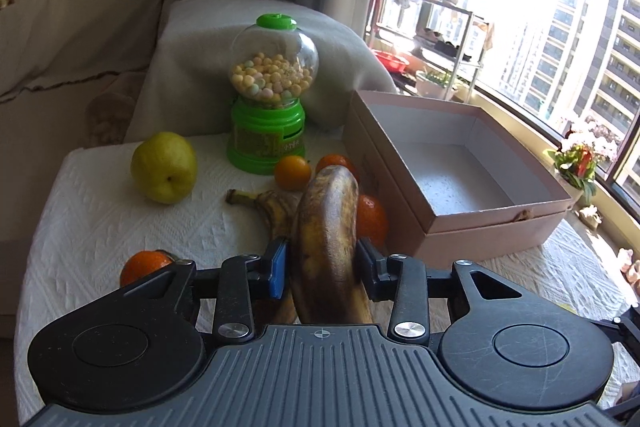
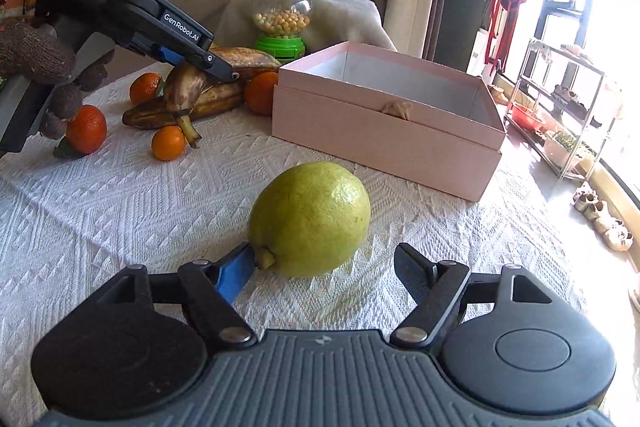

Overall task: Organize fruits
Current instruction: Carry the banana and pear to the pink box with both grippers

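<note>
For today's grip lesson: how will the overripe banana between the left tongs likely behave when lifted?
The banana is mostly brown, so it is probably soft and may bruise or dent under the left tongs. Its long curved body juts past the pads, so it may pivot or droop. The matt skin looks unlikely to slip.

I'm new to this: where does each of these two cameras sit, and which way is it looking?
Left wrist view: sits on the left claw, looking along it at a brown banana between its fingers, toward the window.
Right wrist view: sits on the right claw, looking over a green pear; the left claw and a gloved hand show.
Shared: pink box, candy dispenser, oranges, bananas, pear.
</note>
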Available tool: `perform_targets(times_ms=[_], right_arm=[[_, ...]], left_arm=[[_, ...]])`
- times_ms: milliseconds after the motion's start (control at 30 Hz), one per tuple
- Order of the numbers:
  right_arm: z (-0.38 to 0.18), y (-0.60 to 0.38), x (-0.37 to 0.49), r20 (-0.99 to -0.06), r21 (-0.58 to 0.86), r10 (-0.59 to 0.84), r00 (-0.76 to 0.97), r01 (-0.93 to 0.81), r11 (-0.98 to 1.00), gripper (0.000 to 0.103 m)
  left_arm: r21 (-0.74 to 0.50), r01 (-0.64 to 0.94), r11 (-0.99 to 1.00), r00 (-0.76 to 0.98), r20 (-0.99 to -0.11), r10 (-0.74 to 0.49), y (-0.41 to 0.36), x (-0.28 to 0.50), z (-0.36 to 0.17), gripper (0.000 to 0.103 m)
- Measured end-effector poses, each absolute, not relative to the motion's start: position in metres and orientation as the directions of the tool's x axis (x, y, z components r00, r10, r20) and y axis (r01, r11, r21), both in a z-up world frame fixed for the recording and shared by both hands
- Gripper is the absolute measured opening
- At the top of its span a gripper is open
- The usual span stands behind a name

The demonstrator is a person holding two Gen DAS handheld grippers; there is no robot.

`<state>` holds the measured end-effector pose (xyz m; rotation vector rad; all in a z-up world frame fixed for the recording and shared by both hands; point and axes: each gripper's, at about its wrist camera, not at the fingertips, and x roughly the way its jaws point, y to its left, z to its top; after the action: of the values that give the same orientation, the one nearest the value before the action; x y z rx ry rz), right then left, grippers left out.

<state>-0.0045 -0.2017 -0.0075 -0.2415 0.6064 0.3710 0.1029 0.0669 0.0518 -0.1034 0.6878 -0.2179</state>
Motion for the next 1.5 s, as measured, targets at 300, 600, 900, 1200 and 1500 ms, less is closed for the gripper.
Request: perform_targets(times_ms=[300,600,900,1200,1500], right_arm=[[-0.008,-0.199,-0.003,-0.595,-0.119,0.254,0.762,-0.397,0.910,0.081],[-0.011,-0.197,0.000,-0.607,-0.127,0.232,0.760,-0.382,0.916,0.086],[-0.013,-0.218,0.024,-0.679,0.052,0.301,0.670,-0.365,0.930,0.102],[-0.002,-0.211,0.023,-0.716,0.043,0.320,0.620,-0.418,0.907,0.098],[0.014,-0.209,0.036,-0.648,0.141,0.367,0.668,-0.368,0.919,0.085]], left_arm=[[-0.344,0.196,0.918,0.686,-0.621,-0.379,0.058,0.057,0.046,0.040],[-0.256,0.160,0.953,0.711,-0.640,-0.292,0.046,0.077,0.032,0.043],[-0.402,0.168,0.900,0.608,-0.676,-0.416,0.062,0.086,0.018,0.042],[-0.278,0.237,0.931,0.667,-0.650,-0.364,0.050,0.057,0.032,0.041],[-0.233,0.298,0.926,0.689,-0.619,-0.378,0.037,0.034,0.048,0.041]])
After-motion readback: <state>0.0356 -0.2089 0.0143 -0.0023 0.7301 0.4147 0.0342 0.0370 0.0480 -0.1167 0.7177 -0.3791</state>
